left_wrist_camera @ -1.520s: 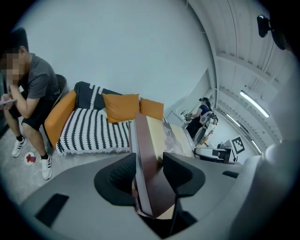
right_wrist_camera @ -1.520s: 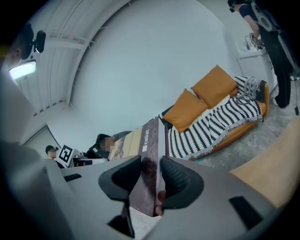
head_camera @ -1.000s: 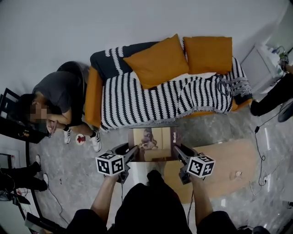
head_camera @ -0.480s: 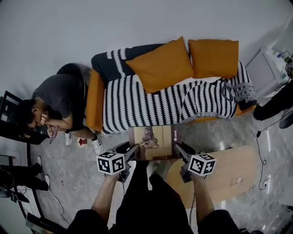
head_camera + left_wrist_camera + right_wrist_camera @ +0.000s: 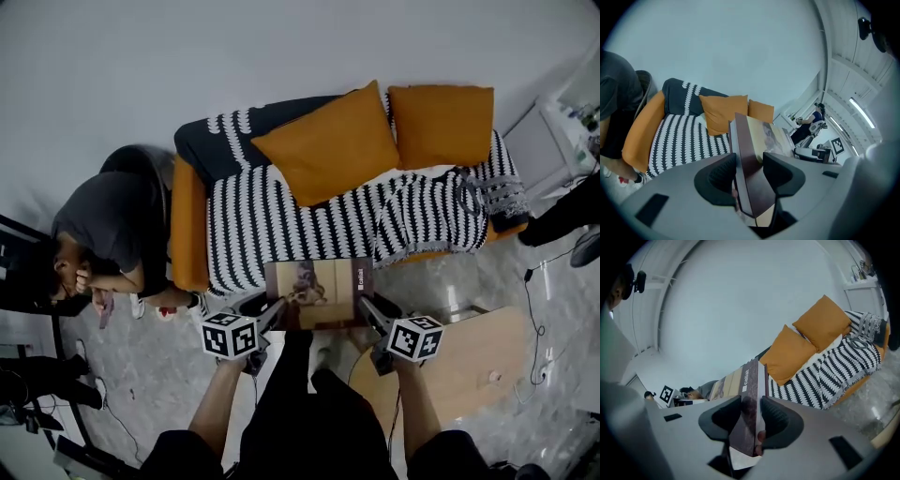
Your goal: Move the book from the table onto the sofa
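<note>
1. Book (image 5: pixel 319 293), brown-covered, is held roughly level at lower centre of the head view. It is off the wooden table (image 5: pixel 473 361) at lower right.
2. The left gripper (image 5: pixel 273 311) is clamped on the book's left edge and the right gripper (image 5: pixel 365 309) on its right edge. Each gripper view shows the cover pinched between both pads.
3. The striped sofa (image 5: pixel 281 225) lies directly above the book in the frame. The book's far edge is about level with the seat front.
4. The book's long axis runs left to right, parallel to the sofa front, and both grippers look equally near. The likely next move is straight forward, then down onto the bare seat below the orange cushions (image 5: pixel 328 142).
</note>
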Demonstrator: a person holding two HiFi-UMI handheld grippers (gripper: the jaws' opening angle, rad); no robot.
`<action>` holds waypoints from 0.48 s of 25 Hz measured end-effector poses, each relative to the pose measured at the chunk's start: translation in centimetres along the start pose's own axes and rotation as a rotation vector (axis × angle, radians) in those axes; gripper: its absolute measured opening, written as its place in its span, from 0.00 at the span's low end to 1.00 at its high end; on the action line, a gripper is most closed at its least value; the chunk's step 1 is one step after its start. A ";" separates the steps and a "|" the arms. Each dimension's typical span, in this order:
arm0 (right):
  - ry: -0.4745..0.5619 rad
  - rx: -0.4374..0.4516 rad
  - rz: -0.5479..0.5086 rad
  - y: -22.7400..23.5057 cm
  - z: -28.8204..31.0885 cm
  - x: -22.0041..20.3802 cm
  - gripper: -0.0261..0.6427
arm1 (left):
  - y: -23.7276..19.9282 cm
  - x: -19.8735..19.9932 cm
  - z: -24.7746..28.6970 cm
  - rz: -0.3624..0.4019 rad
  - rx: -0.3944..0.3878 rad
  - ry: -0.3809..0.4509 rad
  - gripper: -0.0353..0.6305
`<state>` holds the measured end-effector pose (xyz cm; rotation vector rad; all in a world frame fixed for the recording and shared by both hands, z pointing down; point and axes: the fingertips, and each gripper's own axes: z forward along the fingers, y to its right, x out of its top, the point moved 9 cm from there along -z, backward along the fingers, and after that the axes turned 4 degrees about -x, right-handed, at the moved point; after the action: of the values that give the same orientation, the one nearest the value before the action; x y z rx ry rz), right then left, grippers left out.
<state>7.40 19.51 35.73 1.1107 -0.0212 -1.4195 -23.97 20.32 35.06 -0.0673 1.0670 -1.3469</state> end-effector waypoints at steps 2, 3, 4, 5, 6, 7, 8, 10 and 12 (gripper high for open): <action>0.001 -0.008 0.006 -0.1 1.6 1.0 0.28 | -1.4 1.6 0.7 0.000 -0.008 -0.011 0.33; 0.000 -0.013 0.011 -0.2 2.4 1.5 0.28 | -2.1 2.4 1.0 0.000 -0.013 -0.016 0.33; -0.001 -0.018 0.017 -0.2 3.2 2.0 0.28 | -2.8 3.2 1.3 0.001 -0.017 -0.021 0.33; -0.001 -0.023 0.022 -0.4 4.0 2.5 0.28 | -3.4 4.0 1.5 0.002 -0.021 -0.026 0.33; 0.000 -0.028 0.027 -0.5 4.7 3.0 0.28 | -4.0 4.8 1.8 0.003 -0.025 -0.031 0.33; 0.003 -0.033 0.030 -0.7 5.3 3.4 0.28 | -4.6 5.5 2.0 0.005 -0.030 -0.036 0.33; 0.005 -0.038 0.032 -0.8 5.8 3.9 0.28 | -5.1 6.2 2.2 0.005 -0.036 -0.042 0.33; 0.007 -0.048 0.039 -0.9 6.6 4.7 0.28 | -5.8 7.5 2.7 0.006 -0.047 -0.050 0.33; 0.010 -0.055 0.054 -0.8 7.4 5.4 0.28 | -6.4 8.7 3.3 0.008 -0.056 -0.055 0.33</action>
<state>3.62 11.12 36.04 1.0647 -0.0049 -1.3586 -27.87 9.80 35.67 -0.1405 1.0575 -1.3005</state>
